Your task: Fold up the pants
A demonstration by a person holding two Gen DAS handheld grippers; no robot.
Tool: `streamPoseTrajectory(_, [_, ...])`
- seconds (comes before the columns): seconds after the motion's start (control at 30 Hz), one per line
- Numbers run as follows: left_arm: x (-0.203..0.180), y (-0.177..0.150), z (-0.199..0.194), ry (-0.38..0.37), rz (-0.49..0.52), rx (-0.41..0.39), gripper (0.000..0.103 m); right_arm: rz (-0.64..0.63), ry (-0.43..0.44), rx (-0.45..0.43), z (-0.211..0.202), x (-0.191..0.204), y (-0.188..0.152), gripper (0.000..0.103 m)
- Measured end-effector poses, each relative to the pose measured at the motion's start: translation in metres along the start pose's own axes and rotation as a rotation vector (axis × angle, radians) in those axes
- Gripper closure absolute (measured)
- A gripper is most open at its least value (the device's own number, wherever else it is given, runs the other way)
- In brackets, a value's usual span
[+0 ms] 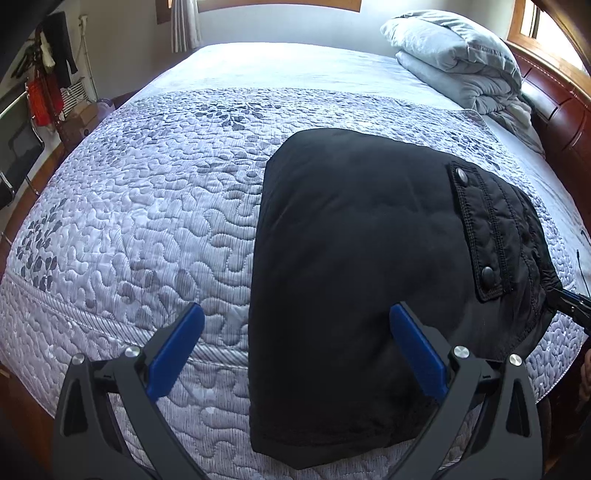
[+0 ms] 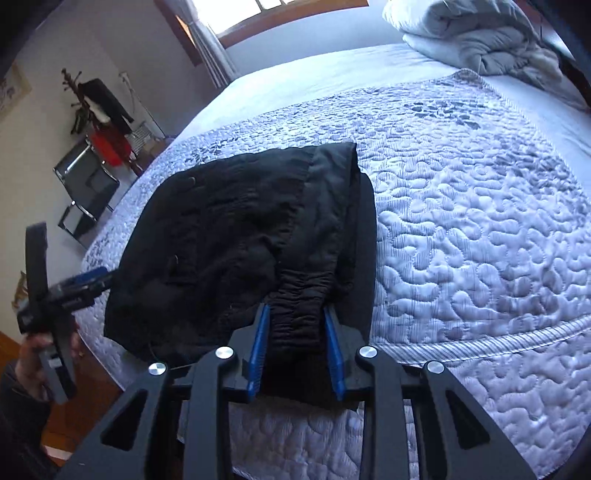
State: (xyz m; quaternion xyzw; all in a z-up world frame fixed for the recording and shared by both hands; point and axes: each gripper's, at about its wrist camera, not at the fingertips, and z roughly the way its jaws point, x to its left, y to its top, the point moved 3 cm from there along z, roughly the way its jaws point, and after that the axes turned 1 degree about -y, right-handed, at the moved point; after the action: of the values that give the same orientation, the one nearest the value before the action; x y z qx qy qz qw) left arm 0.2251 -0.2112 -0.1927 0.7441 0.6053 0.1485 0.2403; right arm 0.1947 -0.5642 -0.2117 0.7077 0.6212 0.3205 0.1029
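Left gripper point(image 1: 295, 325) hangs w/ jaws spread wide, nothing pinched: its L finger point(image 1: 177, 347) sits over bare quilt point(image 1: 147, 206), its R finger point(image 1: 417, 354) over the black pants point(image 1: 354, 258). In left wrist view the pants' left edge runs up from approx 6 o'clock betw the two fingers, so the folded bundle lies mostly at 1–3 o'clock of this gripper. Whether the R finger touches the cloth or just hovers over it is hard to say from this angle. Pocket flap point(image 1: 476, 229) w/ two snaps sits at 2 o'clock, gathered waistband beyond it toward 3 o'clock. Folded grey duvet point(image 1: 454, 55) is well apart at 1 o'clock, by the wooden headboard point(image 1: 554, 103).

In right wrist view the left gripper point(image 2: 92, 280) shows at 9 o'clock, held in a hand point(image 2: 33, 354), tips just beside the pants' point(image 2: 229, 229) left edge.

Right gripper point(image 2: 297, 325) is clamped on the gathered waistband point(image 2: 295, 325): both blue pads press the bunched black fabric from either side, jaws narrow but not fully together. Rest of the pants spreads from the grip toward 11–12 o'clock, lying on the quilt point(image 2: 480, 236). Bare quilt fills 1–4 o'clock. Duvet point(image 2: 480, 33) sits far off at 1 o'clock; a chair point(image 2: 88, 192) and coat stand point(image 2: 99, 114) stand off the bed at 10 o'clock.
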Motion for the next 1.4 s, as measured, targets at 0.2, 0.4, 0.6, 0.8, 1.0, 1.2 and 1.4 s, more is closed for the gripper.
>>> streamPoseTrajectory(0.2, [-0.007,0.0,0.004,0.006,0.012,0.004,0.003,0.018,0.012,-0.005,0.0,-0.007,-0.005,0.074])
streamPoseTrajectory(0.4, [-0.006,0.003,0.004,0.013,0.018,0.013,0.003,-0.025,-0.009,-0.023,0.0,0.0,0.0,0.074])
streamPoseTrajectory(0.6, [-0.006,0.005,0.003,0.03,0.038,0.006,0.003,-0.066,-0.039,-0.031,-0.001,0.001,0.002,0.071])
streamPoseTrajectory(0.8, [-0.002,0.008,0.0,0.02,0.009,0.014,0.003,-0.127,-0.111,-0.075,-0.016,0.009,0.004,0.037])
streamPoseTrajectory(1.0, [0.013,0.013,-0.009,-0.015,-0.069,-0.009,0.003,-0.152,-0.156,-0.106,-0.03,0.016,0.01,0.029])
streamPoseTrajectory(1.2, [0.027,0.014,-0.014,-0.083,-0.117,0.014,0.003,-0.147,-0.165,-0.122,-0.035,0.018,0.016,0.027])
streamPoseTrajectory(1.4, [0.038,0.006,-0.004,-0.118,-0.093,0.091,0.003,-0.15,-0.182,-0.12,-0.035,0.022,0.018,0.026])
